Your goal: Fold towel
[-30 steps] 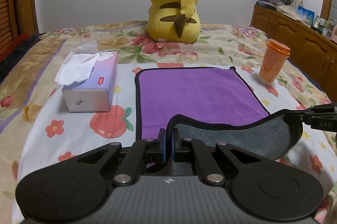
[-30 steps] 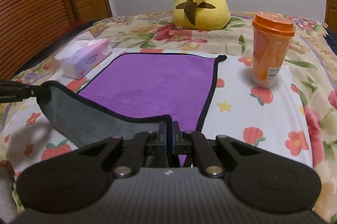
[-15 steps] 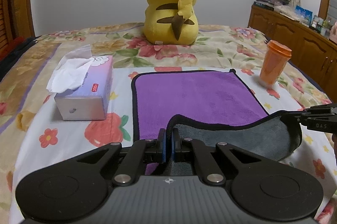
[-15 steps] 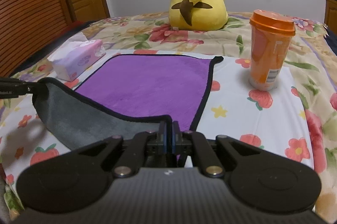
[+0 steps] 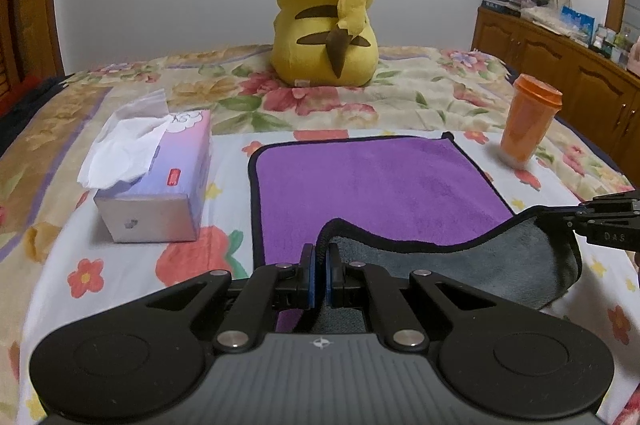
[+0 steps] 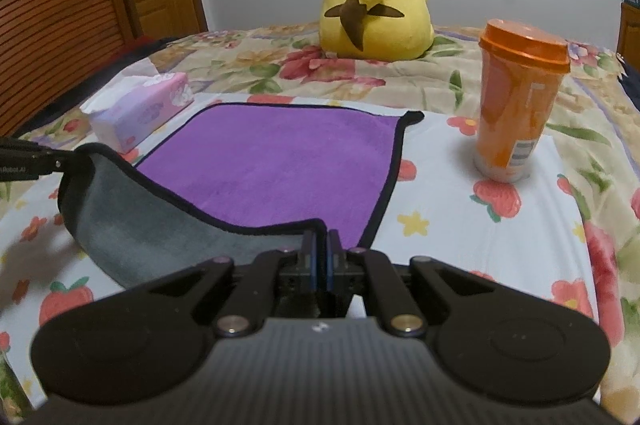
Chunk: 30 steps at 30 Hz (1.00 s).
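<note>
A purple towel (image 5: 372,185) with a black hem and grey underside lies on the bed; it also shows in the right wrist view (image 6: 276,165). Its near edge is lifted and curls over, grey side (image 5: 460,265) showing. My left gripper (image 5: 319,257) is shut on the near left corner. My right gripper (image 6: 320,245) is shut on the near right corner. The right gripper shows at the right edge of the left wrist view (image 5: 600,221), and the left gripper at the left edge of the right wrist view (image 6: 24,161).
A tissue box (image 5: 156,181) stands left of the towel. An orange lidded cup (image 6: 516,105) stands to its right. A yellow plush toy (image 5: 328,13) sits behind it. A wooden cabinet (image 5: 560,65) is at the far right, wooden doors (image 6: 60,5) at the left.
Both grippers have moved forward over the bed with the towel's near edge, which now lies further over the purple face. The cup and tissue box appear closer.
</note>
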Motion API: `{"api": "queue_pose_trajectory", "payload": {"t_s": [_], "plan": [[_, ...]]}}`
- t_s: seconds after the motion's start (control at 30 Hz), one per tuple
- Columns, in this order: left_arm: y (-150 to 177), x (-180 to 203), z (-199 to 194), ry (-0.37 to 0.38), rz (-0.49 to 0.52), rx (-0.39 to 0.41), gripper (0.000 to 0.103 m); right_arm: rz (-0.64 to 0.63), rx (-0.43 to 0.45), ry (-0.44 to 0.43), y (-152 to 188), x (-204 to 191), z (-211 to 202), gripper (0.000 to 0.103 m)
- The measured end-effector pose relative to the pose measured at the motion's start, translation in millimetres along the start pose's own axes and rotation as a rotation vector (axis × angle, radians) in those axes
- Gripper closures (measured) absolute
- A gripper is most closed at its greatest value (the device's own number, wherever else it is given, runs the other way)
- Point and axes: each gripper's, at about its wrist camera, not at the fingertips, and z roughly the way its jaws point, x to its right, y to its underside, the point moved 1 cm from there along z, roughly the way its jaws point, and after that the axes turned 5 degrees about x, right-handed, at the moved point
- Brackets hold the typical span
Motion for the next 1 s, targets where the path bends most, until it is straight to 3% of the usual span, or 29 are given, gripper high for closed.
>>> {"api": "queue_pose_trajectory", "payload": {"t_s": [0.37,1.0], "plan": [[-21.8,-2.4,-6.2,-0.006,-0.001,0.068,0.095,-0.001,0.059,-0.006,-19.2,4.9,-3.0,0.098],[-47.0,-5.7,37.5,-0.017,-0.002,0.087,0.095,-0.091,0.095,0.026,-42.9,12.1,25.2,0.098]]}}
